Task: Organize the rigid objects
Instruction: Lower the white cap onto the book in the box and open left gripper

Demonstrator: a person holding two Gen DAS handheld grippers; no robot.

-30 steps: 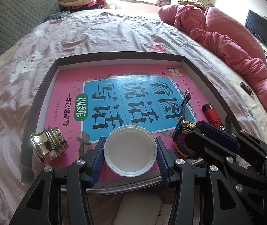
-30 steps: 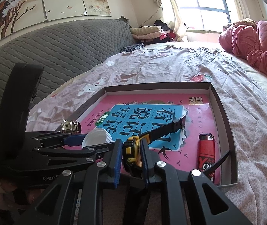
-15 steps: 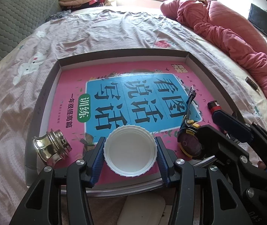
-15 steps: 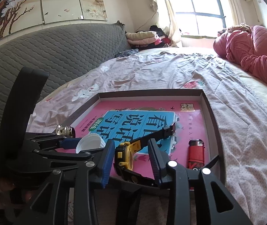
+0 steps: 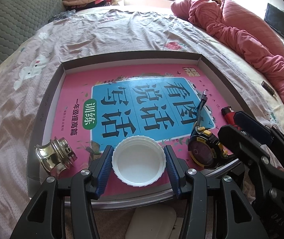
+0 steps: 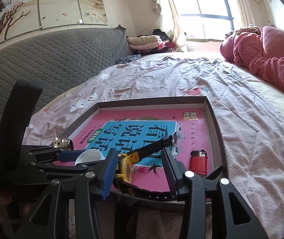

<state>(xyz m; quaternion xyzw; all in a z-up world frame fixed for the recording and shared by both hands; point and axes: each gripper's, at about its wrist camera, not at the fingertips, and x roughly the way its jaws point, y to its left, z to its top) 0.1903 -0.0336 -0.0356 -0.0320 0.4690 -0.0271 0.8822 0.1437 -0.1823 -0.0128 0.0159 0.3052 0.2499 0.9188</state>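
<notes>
A shallow grey box tray lies on the bed with a pink and blue book in it. My left gripper is shut on a white plastic lid over the tray's near edge; it also shows in the right wrist view. My right gripper is open, its jaws either side of a yellow and black wristwatch that rests on the book. The watch shows in the left wrist view too. A gold metal fitting and a red lighter lie in the tray.
A pink quilt is heaped at the bed's right. A grey padded headboard stands to the left. Folded clothes are piled by the window. A small dark bar lies on the sheet right of the tray.
My right gripper has opened and let go of the watch, which now rests on the book. My left gripper has stayed shut on the lid.
</notes>
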